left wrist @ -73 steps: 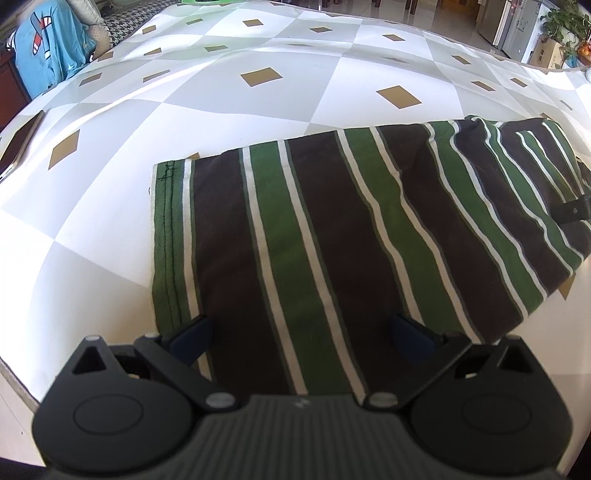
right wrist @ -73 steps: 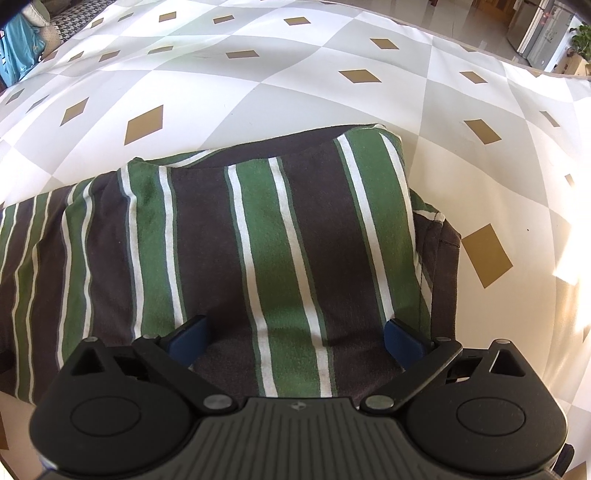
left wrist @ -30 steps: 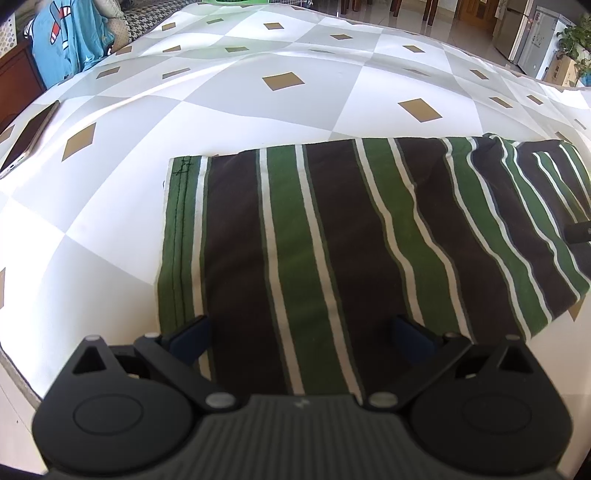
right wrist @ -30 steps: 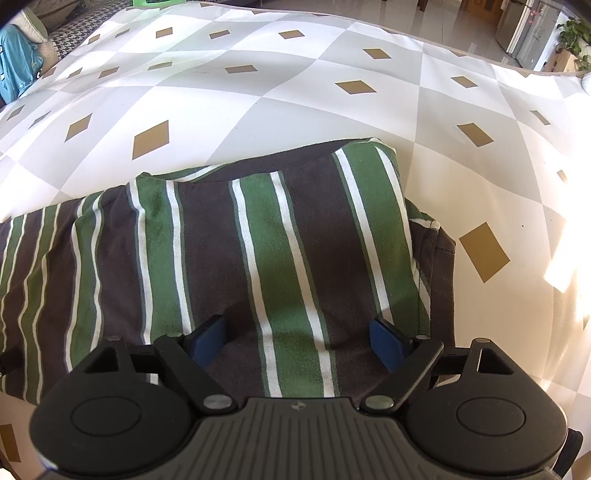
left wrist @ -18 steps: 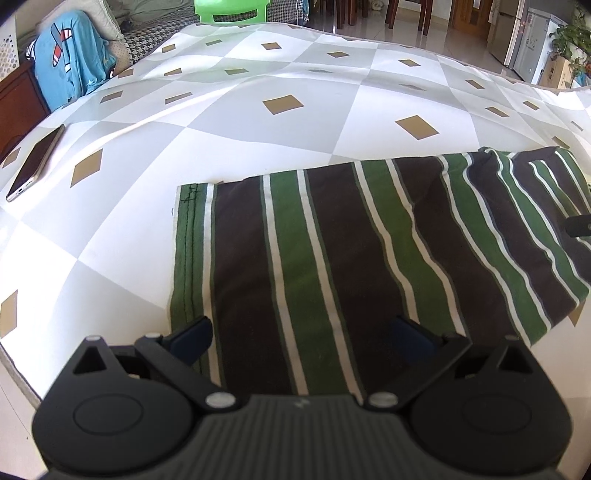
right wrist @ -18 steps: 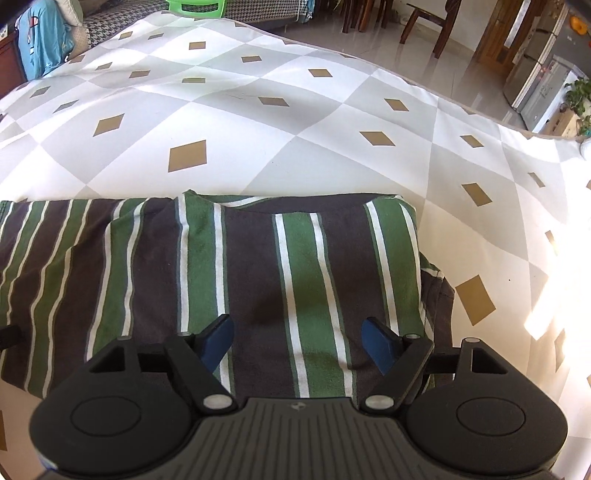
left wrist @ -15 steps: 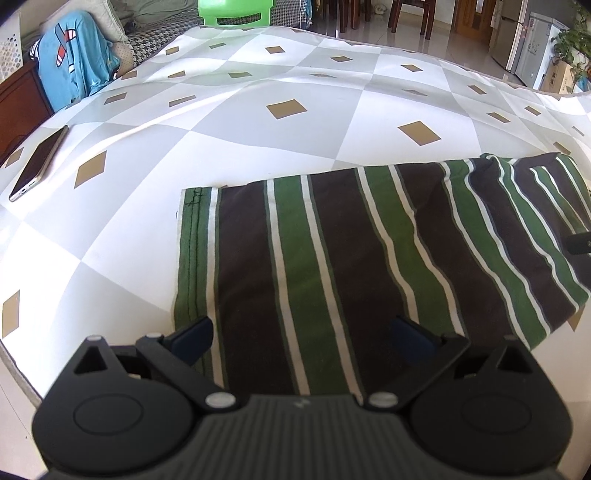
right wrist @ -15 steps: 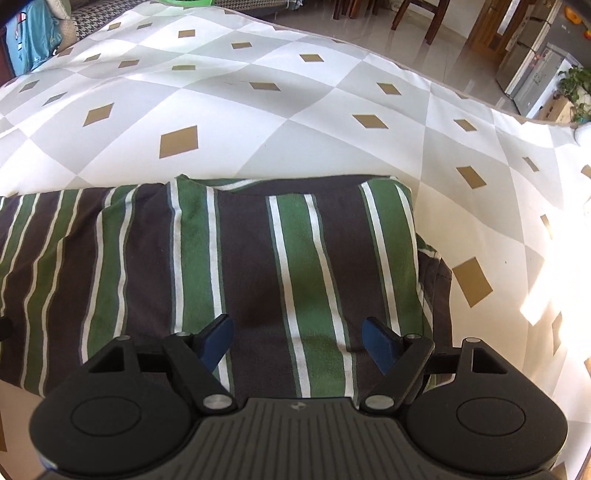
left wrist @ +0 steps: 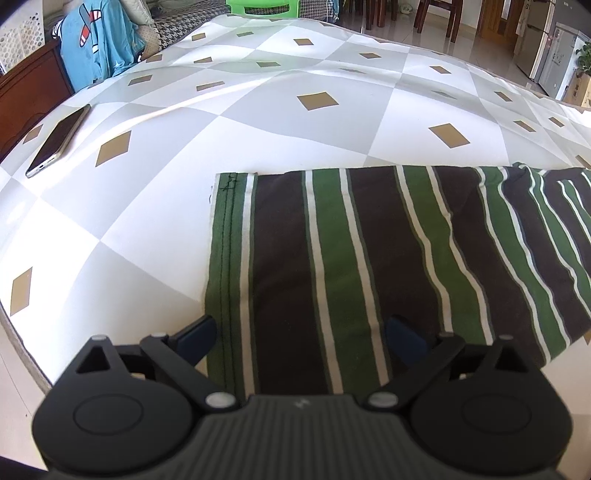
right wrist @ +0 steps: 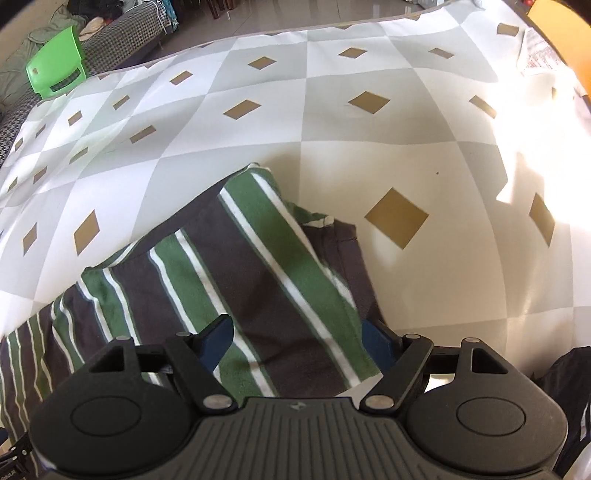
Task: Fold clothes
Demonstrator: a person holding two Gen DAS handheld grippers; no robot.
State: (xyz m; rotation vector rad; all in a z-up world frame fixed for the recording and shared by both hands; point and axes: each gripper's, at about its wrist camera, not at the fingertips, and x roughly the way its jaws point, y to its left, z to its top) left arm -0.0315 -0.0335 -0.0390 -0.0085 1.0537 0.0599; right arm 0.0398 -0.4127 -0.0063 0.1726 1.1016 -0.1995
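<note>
Both claws gape wide, holding nothing: left claw [left wrist: 299, 332] and right claw [right wrist: 299, 339] over the shirt [left wrist: 369, 251], its length spanning left-right on the worktop [left wrist: 258, 110].

Domestic living area: houndstooth sofa [left wrist: 177, 22], green plastic stool [right wrist: 55, 66], dining chairs [left wrist: 436, 14] on tiled floor, refrigerator [left wrist: 554, 55] beyond the surface's far edge.

A broad surface covered by a cloth [left wrist: 258, 110] patterned in white and grey diamonds with small tan lozenges carries a folded green, brown and white striped garment [left wrist: 351, 258] lying flat near its front edge, and a smartphone [left wrist: 59, 140] lying well apart toward the left edge.
</note>
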